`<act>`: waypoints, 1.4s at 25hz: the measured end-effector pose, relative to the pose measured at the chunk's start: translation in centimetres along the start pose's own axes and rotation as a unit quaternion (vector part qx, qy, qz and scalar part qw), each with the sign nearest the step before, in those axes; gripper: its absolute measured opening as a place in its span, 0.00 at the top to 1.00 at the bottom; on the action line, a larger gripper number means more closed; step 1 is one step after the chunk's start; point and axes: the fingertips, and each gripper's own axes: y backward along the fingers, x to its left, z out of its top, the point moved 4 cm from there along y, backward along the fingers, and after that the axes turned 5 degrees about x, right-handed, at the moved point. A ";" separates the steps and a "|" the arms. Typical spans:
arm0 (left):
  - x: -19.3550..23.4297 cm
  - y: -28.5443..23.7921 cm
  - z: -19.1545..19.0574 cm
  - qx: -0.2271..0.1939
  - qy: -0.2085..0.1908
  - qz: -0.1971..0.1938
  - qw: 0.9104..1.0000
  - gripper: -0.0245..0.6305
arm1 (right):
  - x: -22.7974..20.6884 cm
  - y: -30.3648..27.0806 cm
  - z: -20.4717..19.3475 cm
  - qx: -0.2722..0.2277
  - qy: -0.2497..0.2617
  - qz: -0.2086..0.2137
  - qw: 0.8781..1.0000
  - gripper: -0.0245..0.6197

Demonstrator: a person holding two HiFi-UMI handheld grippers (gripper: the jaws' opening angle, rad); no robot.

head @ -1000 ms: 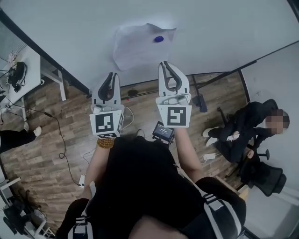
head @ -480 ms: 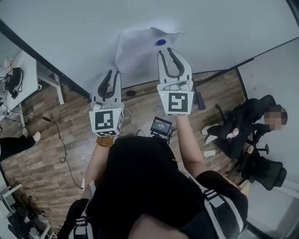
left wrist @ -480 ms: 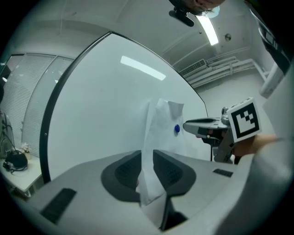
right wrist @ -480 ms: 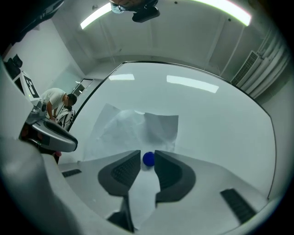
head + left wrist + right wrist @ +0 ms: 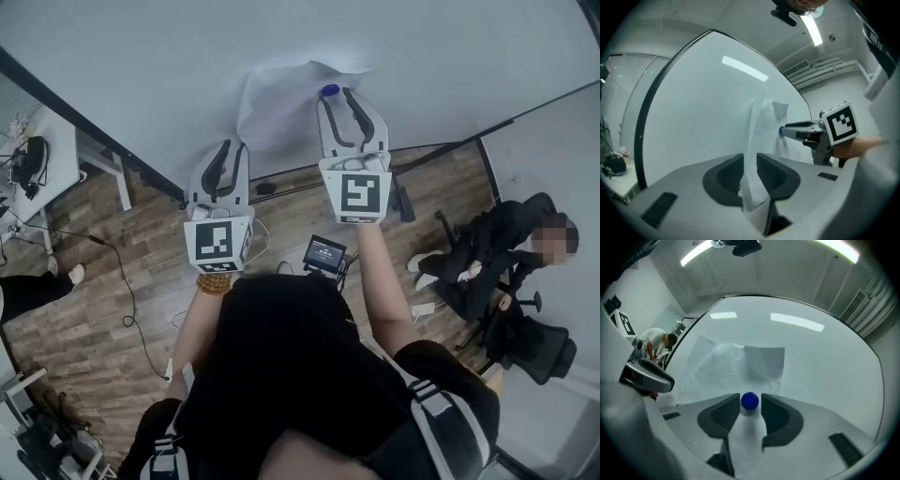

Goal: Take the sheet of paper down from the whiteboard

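A crumpled white sheet of paper point(image 5: 281, 98) hangs on the whiteboard point(image 5: 141, 56) under a round blue magnet point(image 5: 329, 91). My right gripper point(image 5: 339, 96) has its tips at the board. In the right gripper view the magnet point(image 5: 750, 400) sits between its fingertips with small gaps on both sides, and the jaws are opening. My left gripper point(image 5: 228, 148) is lower left and pinches the sheet's lower edge. In the left gripper view the paper point(image 5: 761, 122) runs up from between the closed jaws, with the right gripper point(image 5: 787, 131) beyond at the magnet point(image 5: 781, 131).
A person sits in an office chair point(image 5: 497, 253) at the right. A white desk point(image 5: 56, 141) stands at the left, with cables across the wooden floor. A small lit screen point(image 5: 323, 255) sits on the floor in front of me. The board's black stand foot point(image 5: 403, 197) is near it.
The right gripper moved up to the board and its jaws spread from nearly shut to wide around the blue magnet. The left gripper stayed in place on the paper's edge.
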 end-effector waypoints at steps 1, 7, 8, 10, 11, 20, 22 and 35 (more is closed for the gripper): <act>0.0 0.0 0.0 0.000 0.000 0.000 1.000 0.84 | 0.0 -0.1 0.0 0.001 0.000 0.001 1.000 0.75; -0.1 -0.4 0.2 0.000 -0.002 0.003 1.000 0.84 | -0.1 -0.8 -0.2 0.003 0.000 0.003 1.000 0.75; -0.1 -0.5 0.2 0.001 -0.002 0.004 1.000 0.84 | -0.1 -0.9 -0.2 0.004 0.001 0.002 1.000 0.75; 0.1 -0.5 0.1 0.002 -0.001 0.006 1.000 0.84 | -0.1 -1.0 -0.3 0.003 0.004 -0.002 1.000 0.75; 0.1 -0.5 0.0 0.003 0.000 0.006 1.000 0.84 | -0.2 -1.0 -0.3 0.003 0.007 -0.004 1.000 0.75; 0.2 -0.5 -0.8 0.010 0.009 0.009 1.000 0.84 | 0.0 -0.8 0.0 0.018 0.033 -0.019 0.999 0.77; 0.1 -0.6 -1.1 0.013 0.011 0.008 1.000 0.84 | 0.0 -0.8 0.0 0.018 0.031 -0.017 0.999 0.77; 0.1 -2.3 -1.9 0.023 0.008 -0.011 1.000 0.82 | -0.1 -0.8 0.2 0.021 0.028 -0.013 0.999 0.77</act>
